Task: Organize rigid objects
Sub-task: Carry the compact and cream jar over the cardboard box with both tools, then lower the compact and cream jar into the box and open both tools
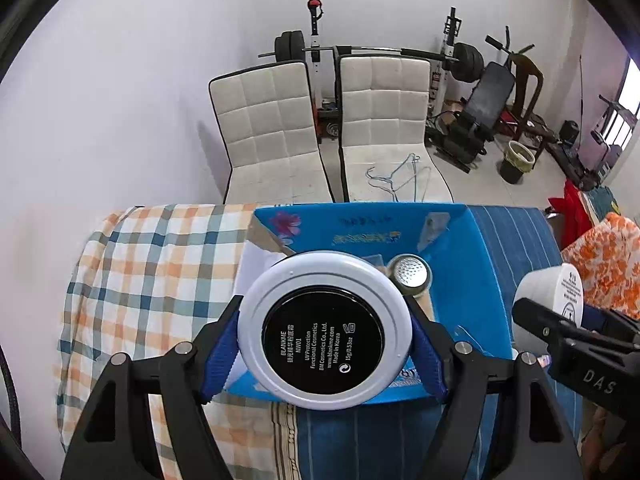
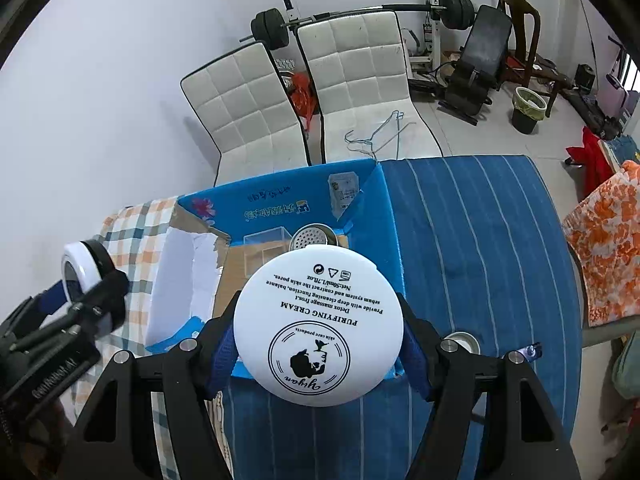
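Observation:
My left gripper (image 1: 326,330) is shut on a round white compact (image 1: 326,330) with a black labelled base, held over the near edge of an open blue cardboard box (image 1: 476,248). My right gripper (image 2: 318,330) is shut on a white cream jar (image 2: 318,330), its printed bottom facing the camera, held over the same box (image 2: 280,192). A round metal perforated piece (image 1: 410,274) lies inside the box, also in the right wrist view (image 2: 312,236). The jar shows at the right of the left wrist view (image 1: 552,292); the compact shows at the left of the right wrist view (image 2: 78,268).
The box sits on a table with a checked cloth (image 1: 152,264) on the left and a blue striped cloth (image 2: 480,240) on the right. A small round tin (image 2: 462,342) rests on the blue cloth. Two white chairs (image 1: 320,128) stand behind the table.

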